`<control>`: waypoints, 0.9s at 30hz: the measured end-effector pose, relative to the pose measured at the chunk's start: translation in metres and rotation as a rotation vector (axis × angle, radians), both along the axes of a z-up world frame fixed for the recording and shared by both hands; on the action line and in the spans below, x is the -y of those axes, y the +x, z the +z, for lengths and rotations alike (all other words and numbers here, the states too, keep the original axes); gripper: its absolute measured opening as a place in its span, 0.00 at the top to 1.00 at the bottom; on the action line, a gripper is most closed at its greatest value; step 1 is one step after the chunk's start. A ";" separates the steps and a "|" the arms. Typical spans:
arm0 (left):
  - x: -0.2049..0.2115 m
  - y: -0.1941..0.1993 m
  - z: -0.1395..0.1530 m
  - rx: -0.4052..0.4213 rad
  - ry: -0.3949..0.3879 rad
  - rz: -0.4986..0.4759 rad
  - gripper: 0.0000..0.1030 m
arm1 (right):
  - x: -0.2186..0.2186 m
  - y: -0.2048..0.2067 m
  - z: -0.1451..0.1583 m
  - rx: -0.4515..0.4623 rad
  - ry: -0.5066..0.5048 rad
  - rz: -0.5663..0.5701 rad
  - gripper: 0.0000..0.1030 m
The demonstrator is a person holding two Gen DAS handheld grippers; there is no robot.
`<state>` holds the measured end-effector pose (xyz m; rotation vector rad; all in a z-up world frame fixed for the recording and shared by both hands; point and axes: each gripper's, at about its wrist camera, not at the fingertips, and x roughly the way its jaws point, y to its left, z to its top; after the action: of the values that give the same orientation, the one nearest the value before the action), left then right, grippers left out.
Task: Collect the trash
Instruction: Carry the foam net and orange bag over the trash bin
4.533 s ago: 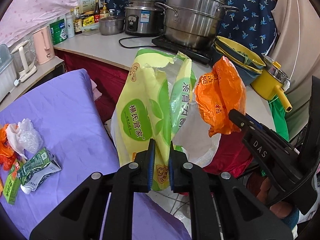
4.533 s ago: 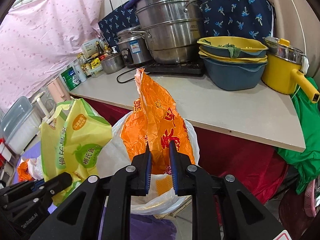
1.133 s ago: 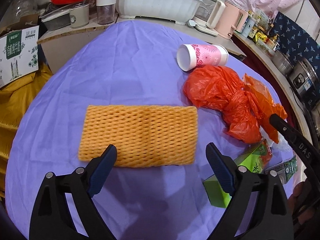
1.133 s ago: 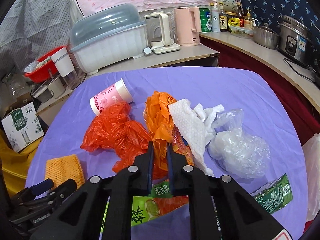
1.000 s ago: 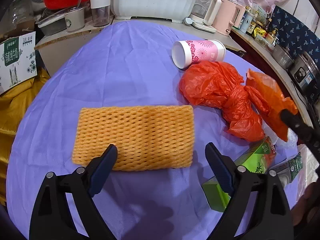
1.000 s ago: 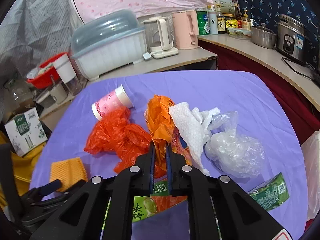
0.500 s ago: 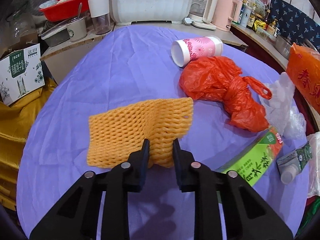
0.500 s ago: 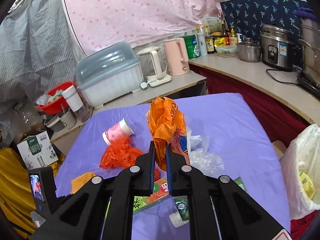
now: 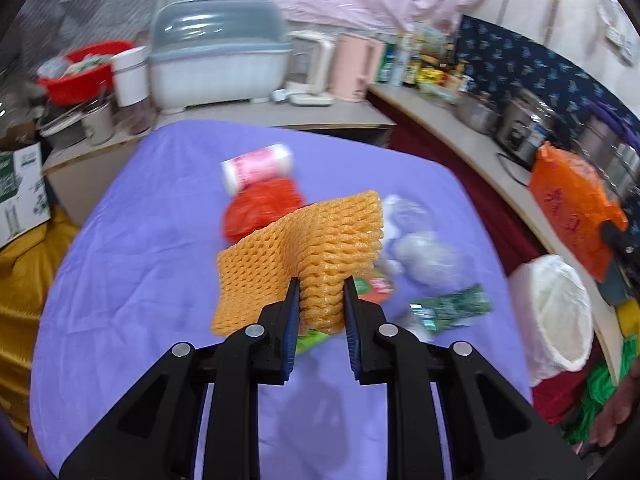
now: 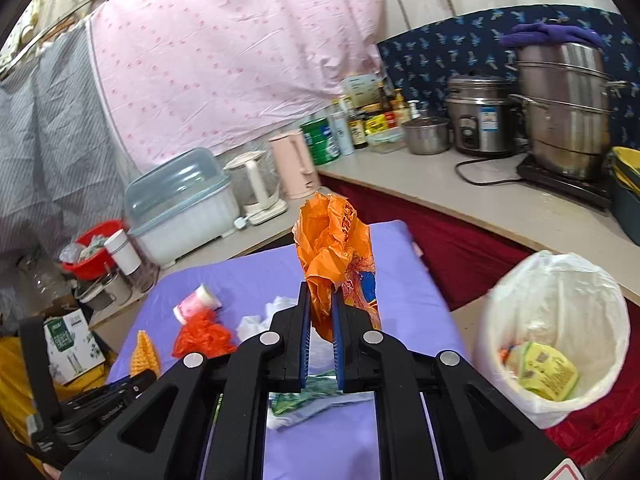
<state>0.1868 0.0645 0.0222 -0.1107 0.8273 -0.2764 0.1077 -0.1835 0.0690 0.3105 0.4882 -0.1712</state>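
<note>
Lifting clear of the purple table (image 9: 120, 280), the left gripper (image 9: 320, 312) now pinches the orange foam net (image 9: 308, 248) it straddled open a second ago. Right gripper (image 10: 320, 328) stays clamped on the orange bag (image 10: 336, 248), bin (image 10: 556, 280) close by: both loads look ready to drop.

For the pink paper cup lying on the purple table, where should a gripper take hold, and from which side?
Grip the pink paper cup across its side wall near mid-length, coming from above. It lies on its side on the purple table, so its rounded wall faces up, and the red plastic bag crowds its near side.
</note>
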 end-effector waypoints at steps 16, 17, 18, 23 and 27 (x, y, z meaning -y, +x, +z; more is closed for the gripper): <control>0.199 -0.094 0.038 0.085 0.012 -0.403 0.81 | 0.132 -0.112 -0.015 0.010 0.075 -0.264 0.91; 0.210 -0.099 0.037 0.085 0.012 -0.423 0.81 | 0.137 -0.118 -0.017 0.008 0.078 -0.274 0.91; 0.219 -0.103 0.036 0.085 0.012 -0.439 0.81 | 0.143 -0.124 -0.019 0.006 0.081 -0.287 0.91; 0.264 -0.118 0.033 0.077 0.012 -0.517 0.81 | 0.167 -0.144 -0.030 -0.008 0.090 -0.331 0.91; 0.291 -0.125 0.031 0.079 0.014 -0.564 0.80 | 0.185 -0.154 -0.039 -0.022 0.101 -0.362 0.91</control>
<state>0.0613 -0.2266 0.0532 0.1507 0.7698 -0.8002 -0.0462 -0.3681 0.0298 0.4961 0.4598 -0.5033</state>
